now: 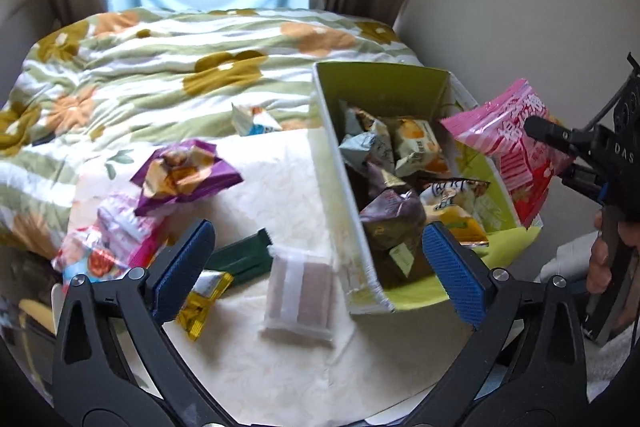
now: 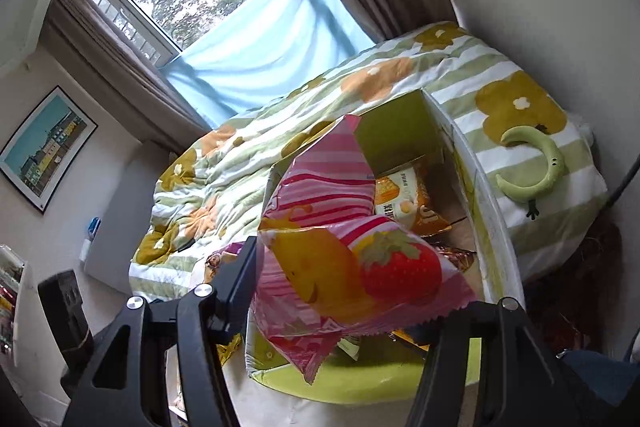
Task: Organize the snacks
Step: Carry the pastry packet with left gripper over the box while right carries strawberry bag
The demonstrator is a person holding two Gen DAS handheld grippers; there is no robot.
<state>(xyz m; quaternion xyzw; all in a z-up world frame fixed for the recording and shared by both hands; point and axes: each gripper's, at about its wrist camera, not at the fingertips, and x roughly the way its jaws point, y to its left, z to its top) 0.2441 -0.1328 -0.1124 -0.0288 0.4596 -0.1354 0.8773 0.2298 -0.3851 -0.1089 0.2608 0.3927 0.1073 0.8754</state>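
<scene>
Since my right hand-held gripper [image 2: 352,311] pinches the light, crinkly pink strawberry snack bag [image 2: 352,259] above the green box [image 1: 384,83], I'd keep to its sealed edge, left hand-held gripper [image 1: 316,267] wide and empty

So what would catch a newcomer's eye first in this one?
Probably the pink strawberry snack bag, clamped in the right tongs above the open green box of wrapped snacks. Next, the left tongs gaping wide and empty over loose packets on the cream cloth, a purple packet among them. Behind lies a flowered quilt.
</scene>
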